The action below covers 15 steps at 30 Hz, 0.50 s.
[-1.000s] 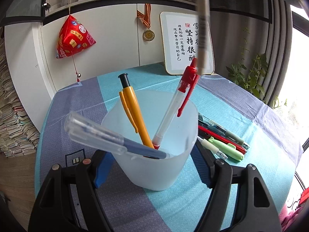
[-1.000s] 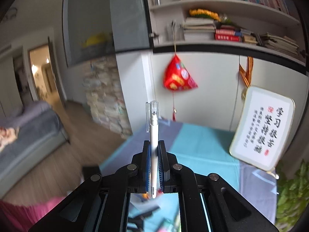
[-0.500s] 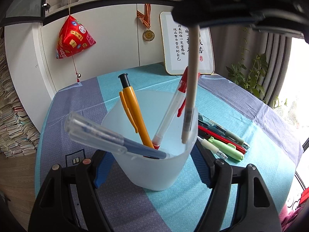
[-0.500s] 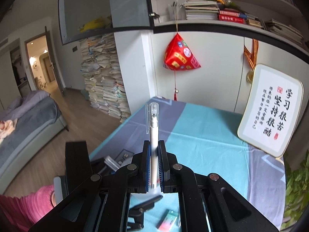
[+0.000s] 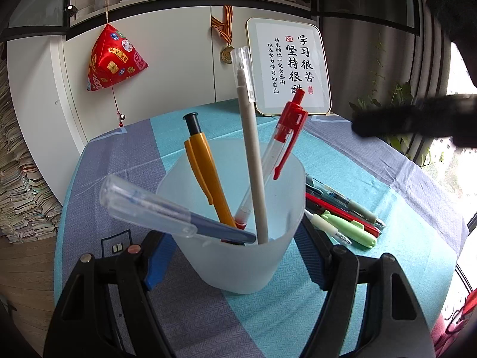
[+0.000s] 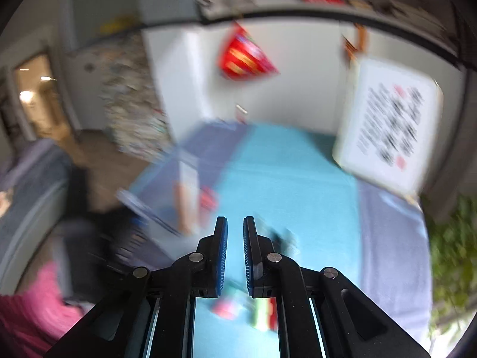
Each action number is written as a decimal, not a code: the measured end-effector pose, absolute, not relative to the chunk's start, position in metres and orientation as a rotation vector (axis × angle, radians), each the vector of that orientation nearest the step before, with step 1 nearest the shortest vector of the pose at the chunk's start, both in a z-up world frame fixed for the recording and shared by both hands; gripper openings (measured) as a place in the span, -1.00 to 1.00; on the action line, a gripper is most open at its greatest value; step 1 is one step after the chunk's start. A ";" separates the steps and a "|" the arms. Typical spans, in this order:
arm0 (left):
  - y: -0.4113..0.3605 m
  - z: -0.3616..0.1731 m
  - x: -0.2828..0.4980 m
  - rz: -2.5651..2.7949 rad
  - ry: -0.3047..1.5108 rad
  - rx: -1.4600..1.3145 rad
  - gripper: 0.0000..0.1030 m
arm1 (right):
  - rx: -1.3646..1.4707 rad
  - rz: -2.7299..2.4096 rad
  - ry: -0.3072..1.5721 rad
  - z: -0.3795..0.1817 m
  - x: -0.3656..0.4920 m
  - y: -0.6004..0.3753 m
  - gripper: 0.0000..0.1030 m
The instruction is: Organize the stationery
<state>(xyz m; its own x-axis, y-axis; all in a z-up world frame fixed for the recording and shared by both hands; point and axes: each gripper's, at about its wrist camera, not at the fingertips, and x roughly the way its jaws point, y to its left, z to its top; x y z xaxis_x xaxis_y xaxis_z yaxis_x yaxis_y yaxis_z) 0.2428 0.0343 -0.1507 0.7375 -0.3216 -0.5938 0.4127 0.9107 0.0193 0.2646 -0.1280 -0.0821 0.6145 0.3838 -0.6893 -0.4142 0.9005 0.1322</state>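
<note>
**A:** Two sets of jaws to log. Left gripper (image 5: 234, 247)?

**B:** Clenched on the frosted plastic cup (image 5: 232, 274), blue pads against its walls on either side. Cup upright on the worktop (image 5: 372, 283), steadied there.

**A:** Right gripper (image 6: 235, 238)?

**B:** Pads drawn nearly together, only a narrow slit, and nothing in it. A moment ago the grey pen (image 5: 252, 149) was pinched there, clear cap up. The right wrist view is heavily blurred.

**A:** So where is that pen?

**B:** Standing in the cup, tip at the bottom near the front wall, leaning slightly left, apart from the right gripper. Half a second back it hung over the rim with only its tip inside.

**A:** Company in the cup?

**B:** Orange pen (image 5: 202, 164), red-and-white pen (image 5: 286, 137), and a blue pen with a clear cap (image 5: 149, 205) lying over the left rim. Four now.

**A:** Further out?

**B:** Loose pens (image 5: 342, 211) lie just right of the cup: green, red, a dark one, a white one. Behind, a calligraphy board (image 5: 289, 65) leans against the cupboard.

**A:** Meaning for the job?

**B:** One more item filed. My read is that the right hand is free for the next loose pen, with the left hand bracing the cup.
</note>
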 end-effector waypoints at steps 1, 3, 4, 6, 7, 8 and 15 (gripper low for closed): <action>0.034 -0.151 0.243 -0.405 0.622 0.154 0.44 | -0.044 0.422 0.833 -0.094 0.270 -0.134 -0.84; 0.034 -0.151 0.242 -0.405 0.621 0.156 0.44 | -0.056 0.343 0.944 -0.125 0.281 -0.144 -0.84; 0.034 -0.151 0.242 -0.405 0.620 0.156 0.44 | -0.055 0.327 0.971 -0.134 0.284 -0.147 -0.84; 0.035 -0.151 0.242 -0.405 0.622 0.156 0.44 | -0.045 0.310 1.023 -0.152 0.287 -0.153 -0.84; 0.035 -0.151 0.242 -0.404 0.622 0.156 0.44 | -0.040 0.311 1.035 -0.158 0.287 -0.155 -0.84; 0.035 -0.151 0.242 -0.405 0.623 0.156 0.44 | -0.030 0.321 1.045 -0.162 0.287 -0.156 -0.84; 0.035 -0.150 0.242 -0.405 0.622 0.158 0.44 | -0.086 0.326 1.052 -0.169 0.292 -0.147 -0.84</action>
